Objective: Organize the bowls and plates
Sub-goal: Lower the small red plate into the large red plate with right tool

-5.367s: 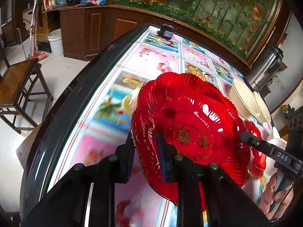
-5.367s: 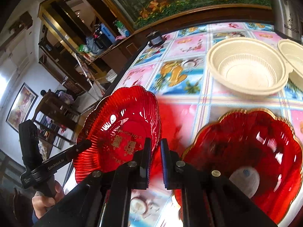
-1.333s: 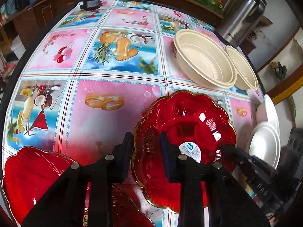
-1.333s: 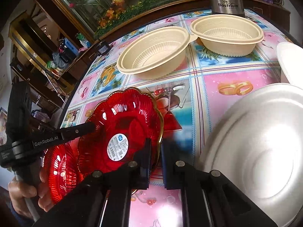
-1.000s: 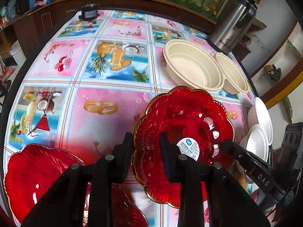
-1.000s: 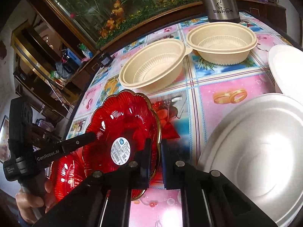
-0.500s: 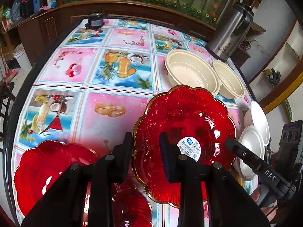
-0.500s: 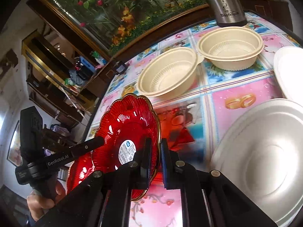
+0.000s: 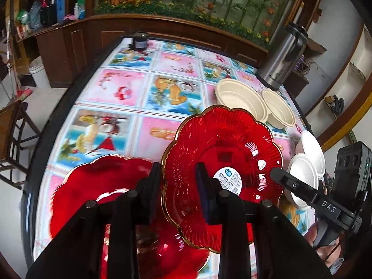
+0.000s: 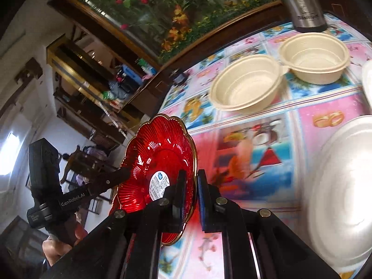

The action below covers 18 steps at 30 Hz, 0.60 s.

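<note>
A red scalloped plate point(image 9: 223, 153) with a gold rim and a white label is held in the air, tilted, over the table. My left gripper point(image 9: 179, 181) is shut on its left rim and my right gripper point(image 10: 189, 186) is shut on its right rim, where it also shows in the right wrist view point(image 10: 160, 160). Another red plate point(image 9: 97, 186) lies on the table below, at the lower left. Two cream bowls point(image 9: 239, 97) point(image 9: 277, 109) stand side by side beyond. White plates point(image 9: 302, 174) lie at the right edge.
A steel thermos point(image 9: 281, 62) stands behind the bowls. A small black object point(image 9: 139, 41) sits at the table's far edge. The tablecloth point(image 9: 130, 88) is pink and blue. A wooden chair point(image 9: 11, 134) stands off the left side. A wooden cabinet runs behind.
The red plate, held by both grippers, has risen higher above the table and moved left, now partly over the other red plate. Both cameras show more of the room.
</note>
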Available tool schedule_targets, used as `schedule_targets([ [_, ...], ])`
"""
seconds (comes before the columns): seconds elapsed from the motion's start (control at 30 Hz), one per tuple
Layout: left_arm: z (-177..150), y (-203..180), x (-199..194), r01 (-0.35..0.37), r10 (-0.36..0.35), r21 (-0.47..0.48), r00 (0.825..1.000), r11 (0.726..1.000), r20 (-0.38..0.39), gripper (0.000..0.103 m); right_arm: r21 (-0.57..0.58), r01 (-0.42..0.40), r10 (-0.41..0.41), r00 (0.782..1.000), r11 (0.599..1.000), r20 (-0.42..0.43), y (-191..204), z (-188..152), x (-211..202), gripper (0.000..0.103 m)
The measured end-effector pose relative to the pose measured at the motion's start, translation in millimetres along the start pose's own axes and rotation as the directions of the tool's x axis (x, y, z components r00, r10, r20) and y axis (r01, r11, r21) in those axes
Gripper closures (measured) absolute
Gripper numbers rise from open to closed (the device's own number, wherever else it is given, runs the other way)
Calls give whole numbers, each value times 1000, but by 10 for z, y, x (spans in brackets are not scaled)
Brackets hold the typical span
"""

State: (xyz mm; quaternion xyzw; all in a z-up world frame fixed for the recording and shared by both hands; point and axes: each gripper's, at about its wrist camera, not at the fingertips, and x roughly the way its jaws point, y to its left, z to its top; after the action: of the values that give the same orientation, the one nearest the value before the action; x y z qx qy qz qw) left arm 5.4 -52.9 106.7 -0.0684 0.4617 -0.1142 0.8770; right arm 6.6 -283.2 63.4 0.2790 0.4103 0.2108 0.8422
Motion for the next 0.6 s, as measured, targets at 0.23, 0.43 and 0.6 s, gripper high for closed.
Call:
schedule_targets([
  [0.23,-260,469,-300,-49,51,-79,998,996,27,77,-88,-32,26,997,996,-68,469,-221,226,93],
  [0.43,-503,912,-372,-97,100,-159,995,982,11,77,-175,-40,16,991,984,-137,889,-452,491,92],
  [0.6,-680,1117,-284,-93,91,-208,996,974,-18,77,-213,-30,-14,979,977,-202,1004,-629,733,92],
])
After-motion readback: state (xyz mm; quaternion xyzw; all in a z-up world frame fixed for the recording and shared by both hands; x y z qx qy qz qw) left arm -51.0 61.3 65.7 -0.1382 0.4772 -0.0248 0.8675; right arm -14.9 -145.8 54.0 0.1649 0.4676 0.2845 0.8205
